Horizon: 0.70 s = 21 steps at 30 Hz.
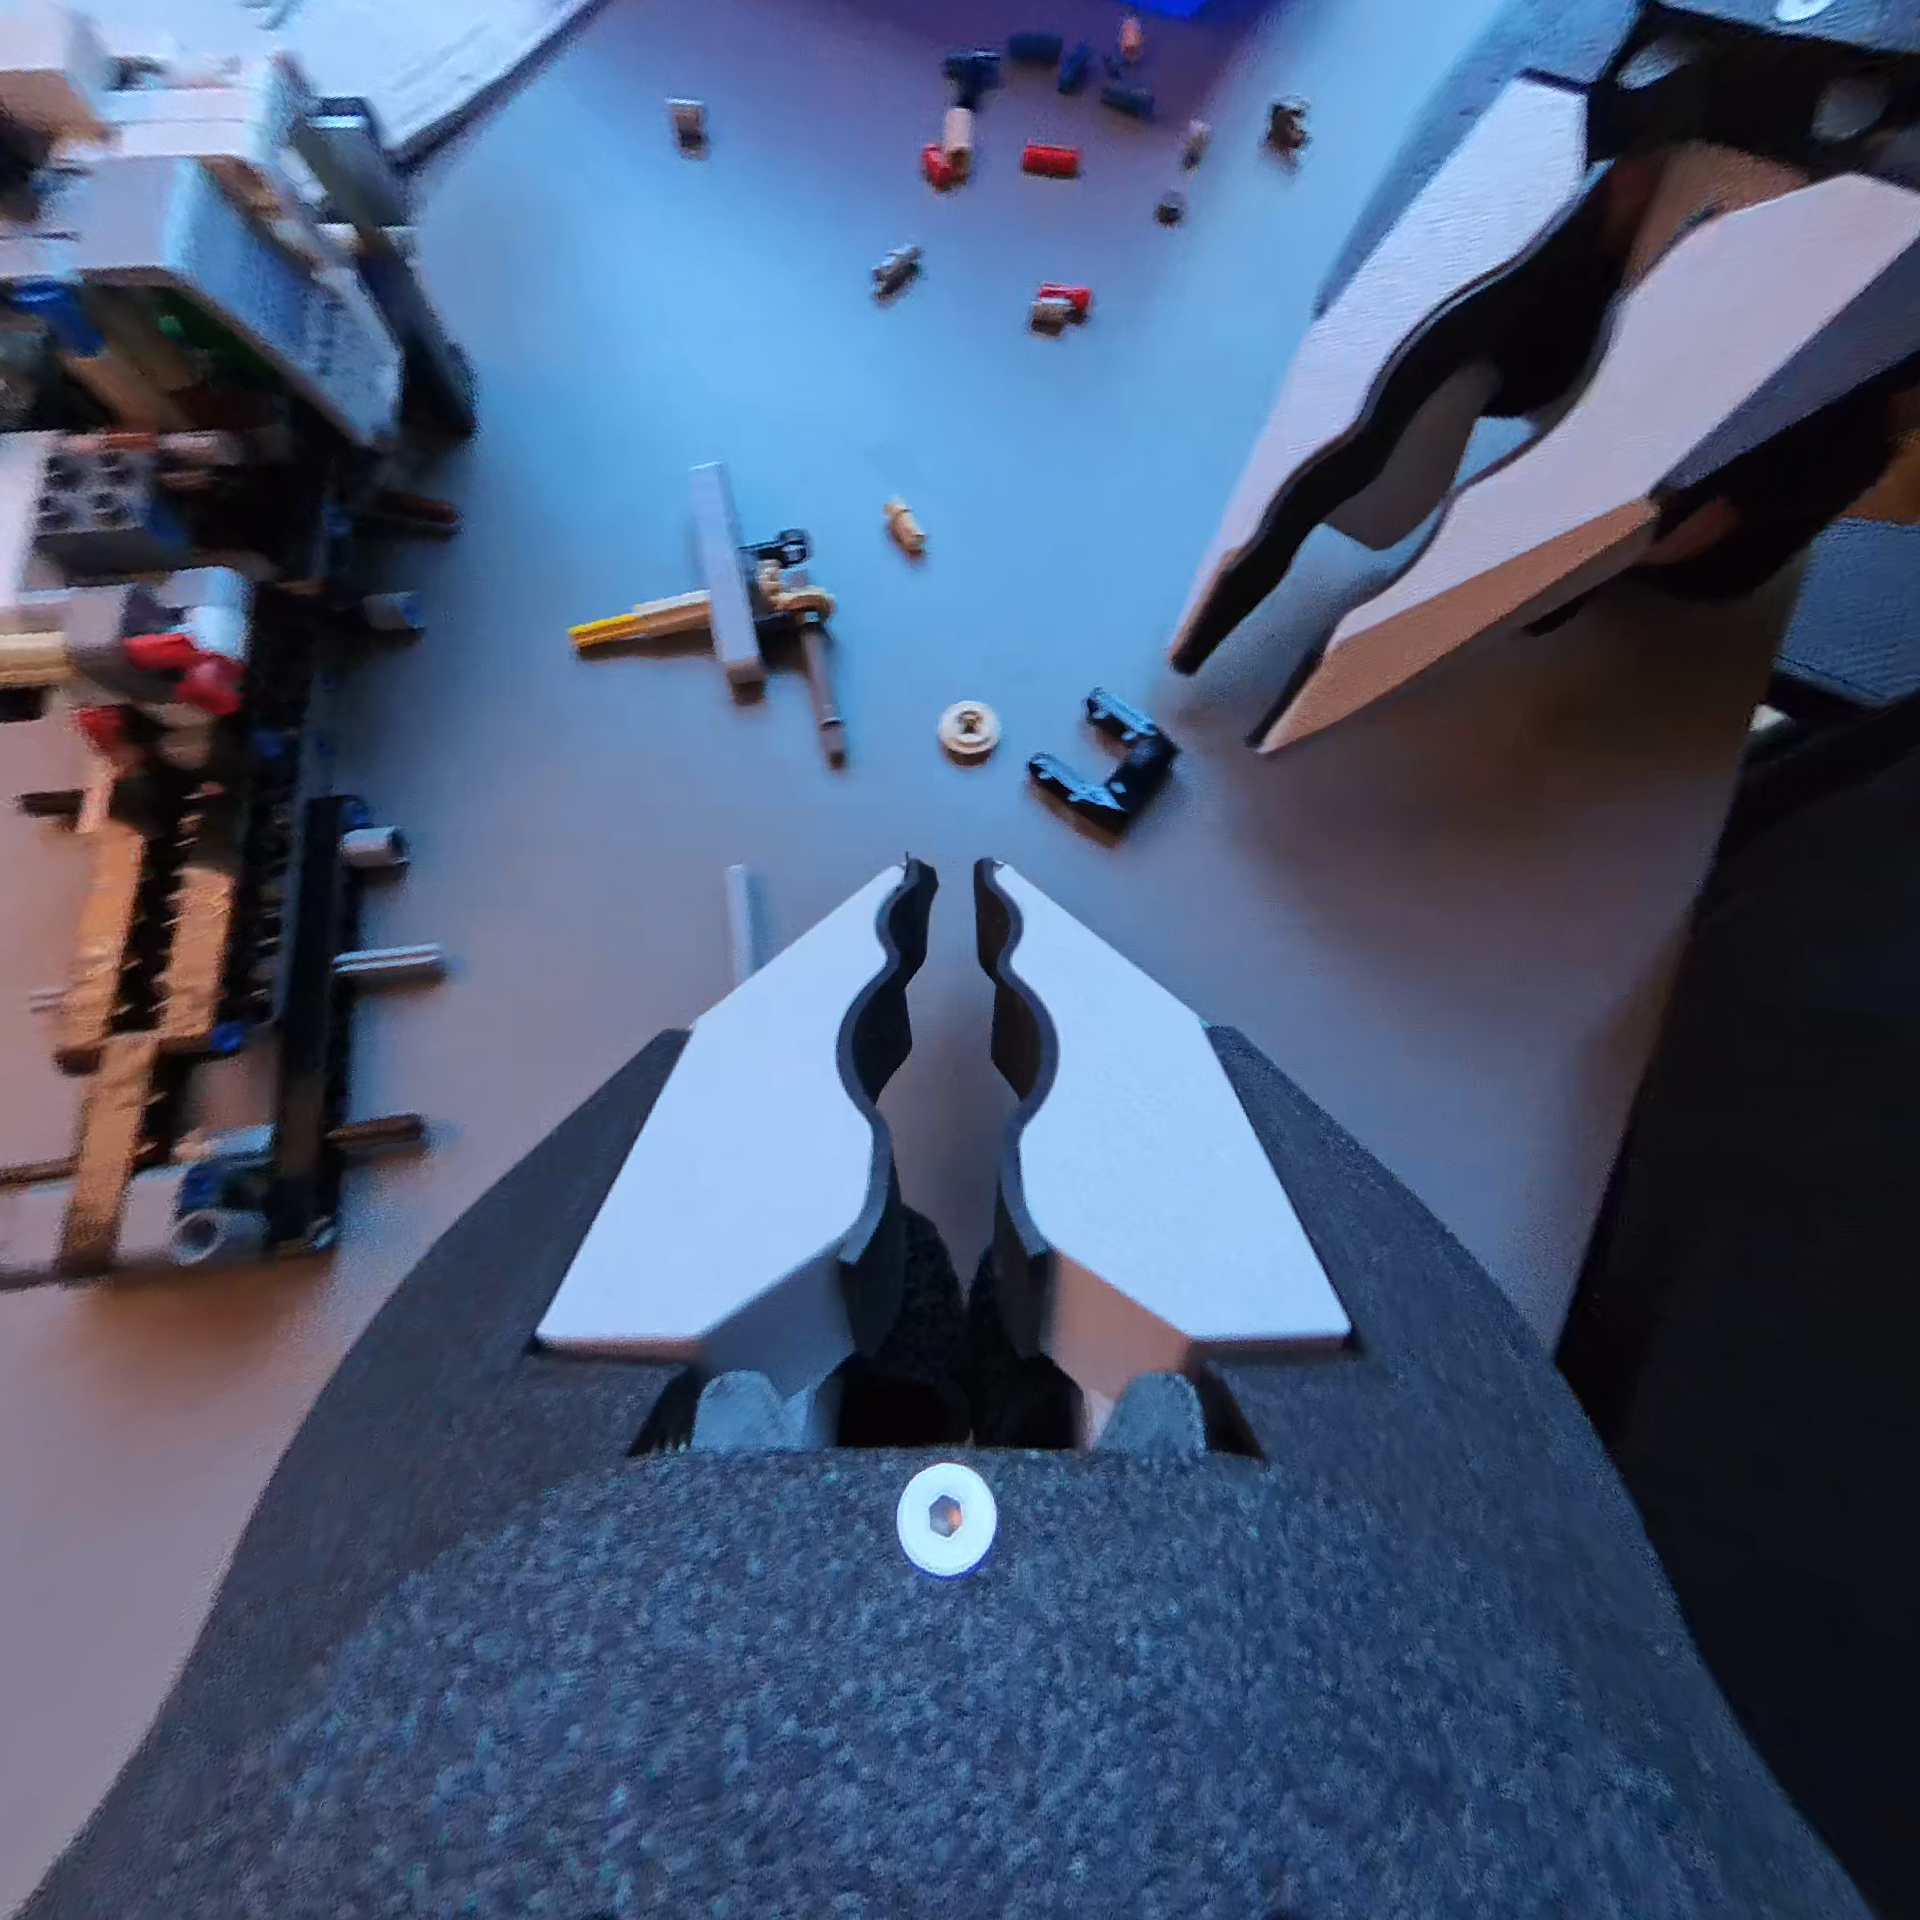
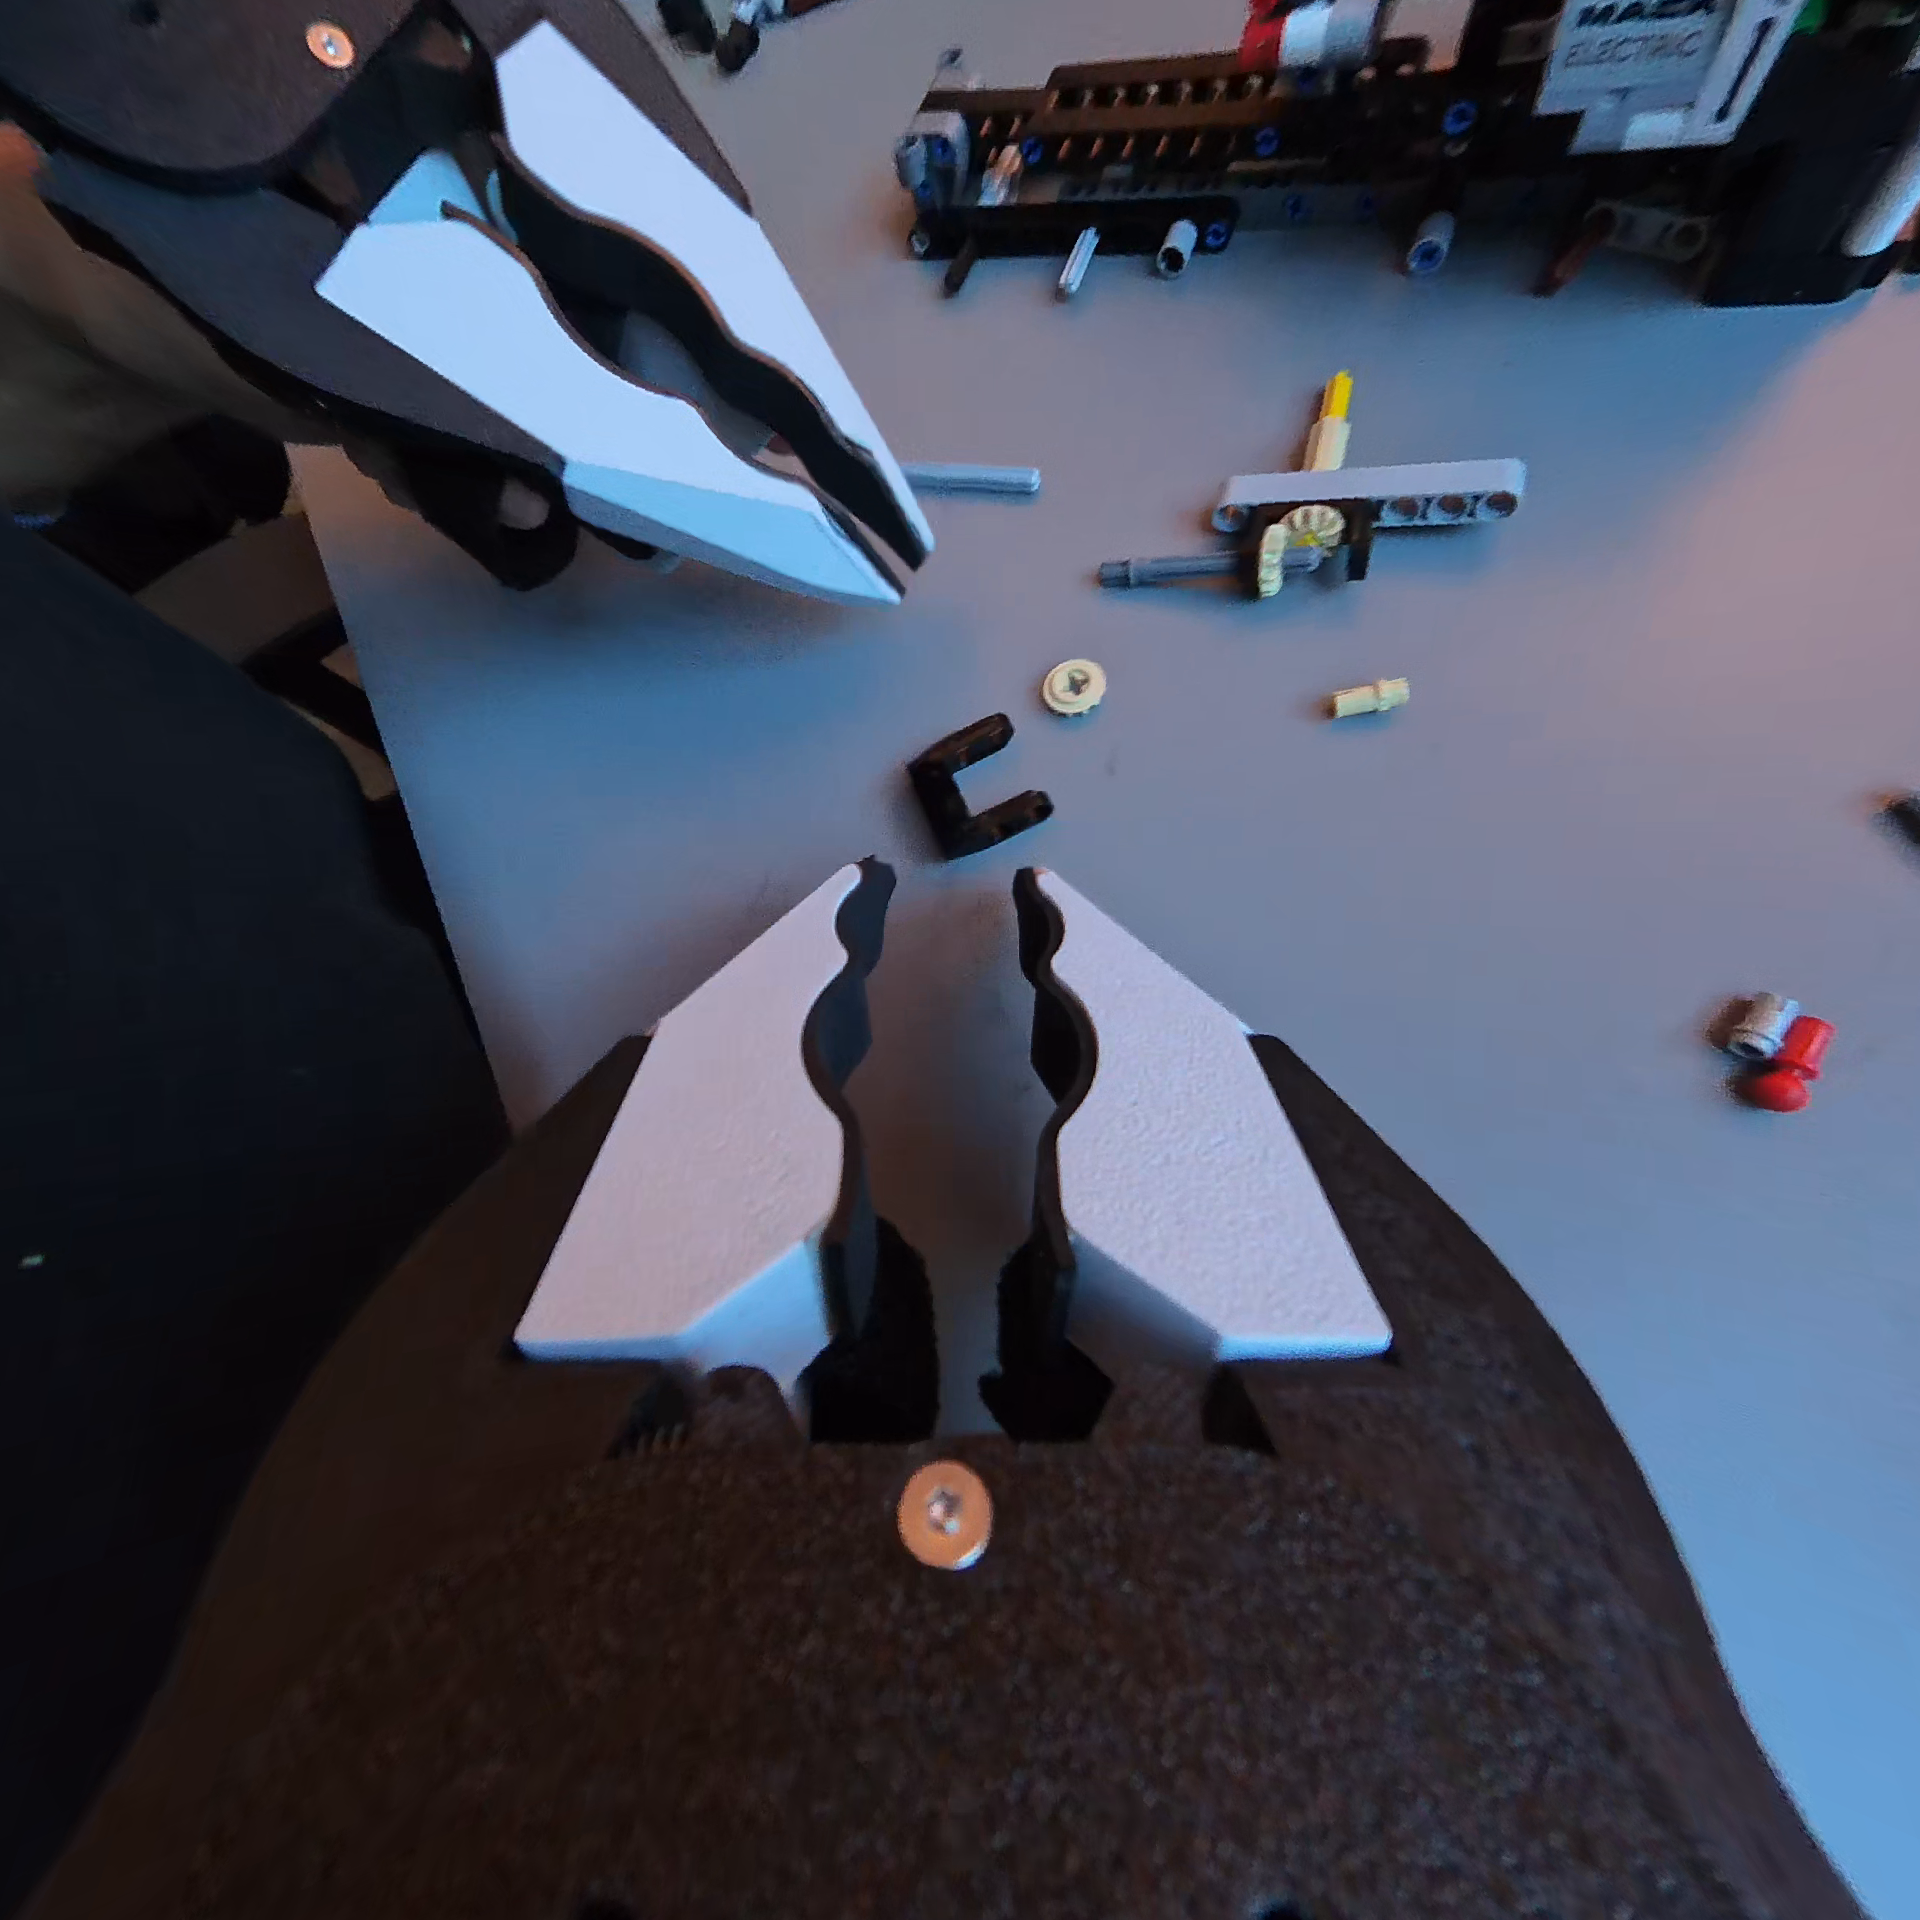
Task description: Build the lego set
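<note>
A black U-shaped bracket point(image 1: 1107, 769) lies on the grey table, just ahead of my right gripper point(image 2: 951, 871) in the right wrist view point(image 2: 971, 784). The right gripper is open and empty; it also shows in the left wrist view point(image 1: 1221, 701), right of the bracket. My left gripper point(image 1: 951, 868) is nearly closed and holds nothing, with its tips above the table near a tan round gear point(image 1: 969, 732). A small sub-assembly point(image 2: 1340, 520) of a grey beam, tan gear, axle and yellow pin lies beyond. The large partly built model point(image 2: 1351, 156) stands at the table's side.
A tan pin point(image 2: 1369, 698) and a grey axle point(image 2: 977, 479) lie loose near the sub-assembly. Red and grey small parts point(image 2: 1782, 1055) sit to the right. Several red, dark blue and tan pieces point(image 1: 1049, 158) are scattered farther off. A dark chair point(image 2: 156, 1039) stands by the table edge. There is about 7 cm between the tips of the two grippers. Between my left fingertips and the grey axle point(image 2: 977, 479) there is roughly 4 cm. The left camera catches it too, in the left wrist view point(image 1: 756, 930).
</note>
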Each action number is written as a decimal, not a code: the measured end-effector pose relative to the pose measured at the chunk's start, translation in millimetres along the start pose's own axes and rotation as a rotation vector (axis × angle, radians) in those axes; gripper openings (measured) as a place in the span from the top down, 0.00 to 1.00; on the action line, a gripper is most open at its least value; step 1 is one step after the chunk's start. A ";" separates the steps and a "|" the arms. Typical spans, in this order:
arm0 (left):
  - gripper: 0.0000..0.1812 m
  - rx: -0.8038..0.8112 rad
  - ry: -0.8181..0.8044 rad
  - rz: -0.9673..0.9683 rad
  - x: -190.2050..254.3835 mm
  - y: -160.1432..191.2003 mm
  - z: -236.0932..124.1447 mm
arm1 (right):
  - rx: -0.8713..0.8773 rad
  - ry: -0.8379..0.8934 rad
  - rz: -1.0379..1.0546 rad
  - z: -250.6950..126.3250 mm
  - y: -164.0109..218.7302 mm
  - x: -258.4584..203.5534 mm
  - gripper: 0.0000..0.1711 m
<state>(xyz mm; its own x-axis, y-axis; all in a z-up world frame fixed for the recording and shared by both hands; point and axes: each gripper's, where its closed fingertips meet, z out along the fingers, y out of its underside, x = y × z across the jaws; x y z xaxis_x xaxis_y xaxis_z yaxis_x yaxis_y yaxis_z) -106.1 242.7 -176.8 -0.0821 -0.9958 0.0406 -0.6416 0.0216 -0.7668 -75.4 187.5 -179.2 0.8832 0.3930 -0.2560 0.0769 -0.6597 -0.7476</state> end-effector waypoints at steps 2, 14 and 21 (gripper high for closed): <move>0.97 -0.006 0.036 0.016 10.5 -0.4 3.0 | -0.025 -0.004 -0.021 2.2 3.3 -3.5 0.85; 0.97 -0.039 0.138 0.119 45.1 -5.0 24.0 | -0.043 0.047 -0.060 8.9 1.3 0.9 0.84; 0.97 -0.033 0.106 0.093 34.9 -4.6 21.2 | -0.002 0.096 -0.061 7.2 -5.0 5.8 0.84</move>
<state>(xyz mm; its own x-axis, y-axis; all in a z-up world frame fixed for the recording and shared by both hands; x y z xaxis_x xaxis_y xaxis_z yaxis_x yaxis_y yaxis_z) -89.9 206.0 -185.4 -0.2215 -0.9744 0.0388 -0.6516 0.1183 -0.7493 -74.0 197.7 -181.3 0.9170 0.3695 -0.1502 0.1328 -0.6380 -0.7585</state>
